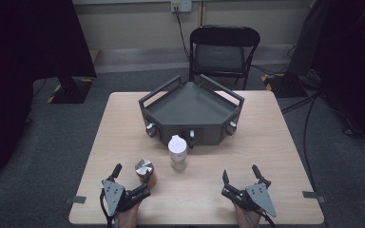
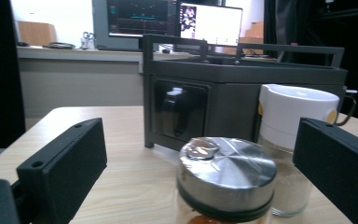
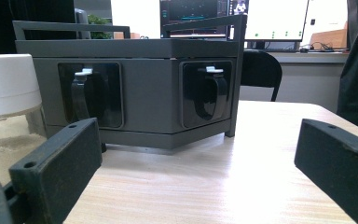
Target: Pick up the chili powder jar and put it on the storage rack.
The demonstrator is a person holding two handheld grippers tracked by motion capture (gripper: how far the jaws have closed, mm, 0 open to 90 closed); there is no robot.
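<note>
Left gripper (image 1: 132, 182), released at the lower left of the high view, has the metal-lidded jar (image 1: 145, 172) between its spread jaws, while the right gripper (image 1: 241, 179), also released, sits lower right. From the left gripper view that jar (image 2: 226, 179) stands bottom centre, the white-capped jar (image 2: 294, 140) behind it. Seen in the right gripper view, the grey tray (image 3: 144, 88) fills the upper middle beyond wide-apart jaws

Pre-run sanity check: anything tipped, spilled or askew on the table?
Nothing stands out. The metal-lidded jar and white-lidded jar stand upright with lids on, no spill visible. The grey tray sits flat. Left gripper and right gripper are open.
</note>
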